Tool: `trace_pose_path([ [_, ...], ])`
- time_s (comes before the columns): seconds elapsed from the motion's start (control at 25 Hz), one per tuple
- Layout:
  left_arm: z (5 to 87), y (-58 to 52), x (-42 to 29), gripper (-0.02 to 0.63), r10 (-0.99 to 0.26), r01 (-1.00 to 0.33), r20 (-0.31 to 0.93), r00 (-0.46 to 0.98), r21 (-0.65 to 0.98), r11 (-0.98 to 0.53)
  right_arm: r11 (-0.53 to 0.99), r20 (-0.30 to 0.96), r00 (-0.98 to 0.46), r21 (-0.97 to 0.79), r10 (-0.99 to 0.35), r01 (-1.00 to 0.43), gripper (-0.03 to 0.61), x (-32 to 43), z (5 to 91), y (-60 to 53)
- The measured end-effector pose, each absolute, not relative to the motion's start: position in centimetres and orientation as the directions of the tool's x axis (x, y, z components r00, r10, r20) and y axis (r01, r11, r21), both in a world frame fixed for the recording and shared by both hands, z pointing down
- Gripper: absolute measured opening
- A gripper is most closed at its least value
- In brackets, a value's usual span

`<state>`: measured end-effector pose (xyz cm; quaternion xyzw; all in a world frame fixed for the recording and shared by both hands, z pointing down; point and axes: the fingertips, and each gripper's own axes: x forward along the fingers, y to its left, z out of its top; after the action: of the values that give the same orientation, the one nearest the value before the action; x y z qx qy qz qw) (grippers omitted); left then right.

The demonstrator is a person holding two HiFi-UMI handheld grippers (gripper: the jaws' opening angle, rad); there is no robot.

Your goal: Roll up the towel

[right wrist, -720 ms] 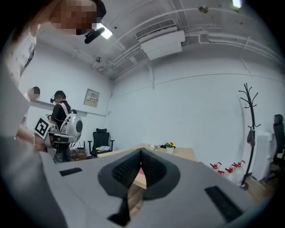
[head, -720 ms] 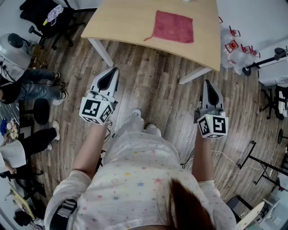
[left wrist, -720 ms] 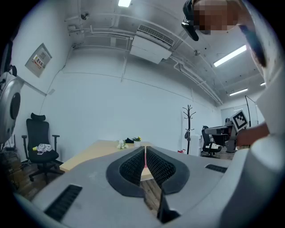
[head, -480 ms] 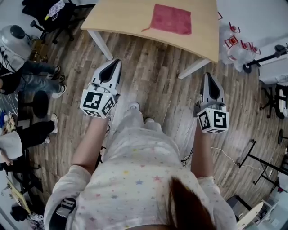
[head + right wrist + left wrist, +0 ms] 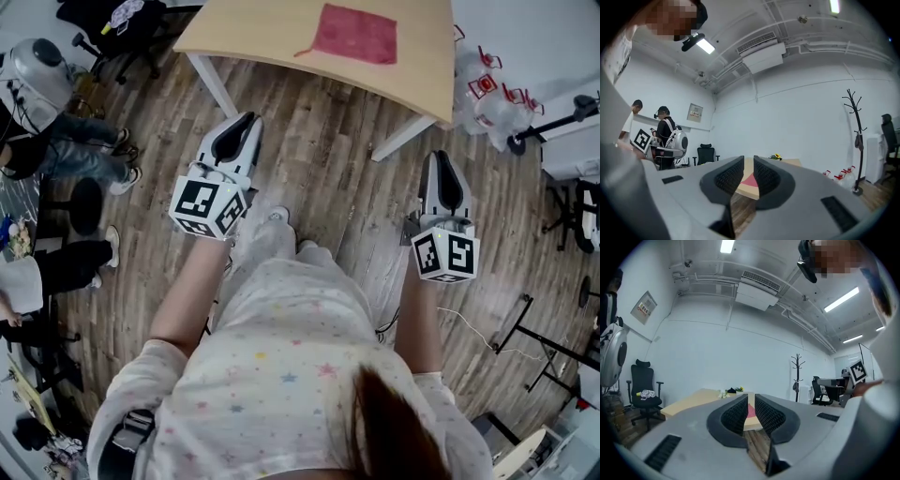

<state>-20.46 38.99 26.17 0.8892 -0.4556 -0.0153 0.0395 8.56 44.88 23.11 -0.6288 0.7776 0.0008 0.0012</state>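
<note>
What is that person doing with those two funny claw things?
A person stands on the wooden floor, a little way back from the table, holding a claw tool in each hand. The left claw and the right claw are both shut, empty and pointing level toward the table. The red towel lies flat on it, not yet touched or rolled.

Left gripper (image 5: 751, 401) level, jaws almost together, only narrow slit between ribbed pads, nothing in it. Through slit: strip of red towel (image 5: 751, 412) flat on pale wooden table (image 5: 693, 401), plank floor (image 5: 757, 446) below. Small items at table's far end, too small to tell. Black office chair (image 5: 644, 390) far left, coat stand (image 5: 797, 376) right of centre, air conditioner (image 5: 757, 289) on ceiling, poster (image 5: 645, 309) on left wall
</note>
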Motion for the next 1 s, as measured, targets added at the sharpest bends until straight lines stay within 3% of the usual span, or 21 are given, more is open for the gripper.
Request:
trace_pose_path([
  [0.08, 25.9, 39.5, -20.2, 0.044, -0.811, -0.809, 0.009, 0.584, 0.087, -0.581, 0.222, 0.001, -0.223, -0.026, -0.975, -0.975, 0.105, 8.6, 23.4, 45.2],
  [0.2, 25.5, 39.9, -19.5, 0.160, -0.816, -0.815, 0.017, 0.577, 0.066, -0.575, 0.248, -0.002, -0.248, -0.055, -0.969, -0.967, 0.172, 8.8, 23.7, 45.2],
  [0.36, 25.5, 40.3, -18.7, 0.207, -0.825, -0.825, 0.028, 0.565, 0.059, -0.563, 0.277, 0.002, -0.277, -0.071, -0.961, -0.958, 0.223, 8.8, 24.0, 44.8],
  [1.0, 26.4, 29.1, -15.9, 0.215, -0.812, -0.813, 0.052, 0.582, 0.048, -0.580, 0.260, 0.023, -0.262, -0.081, -0.965, -0.962, 0.258, 10.8, 24.1, 34.4],
])
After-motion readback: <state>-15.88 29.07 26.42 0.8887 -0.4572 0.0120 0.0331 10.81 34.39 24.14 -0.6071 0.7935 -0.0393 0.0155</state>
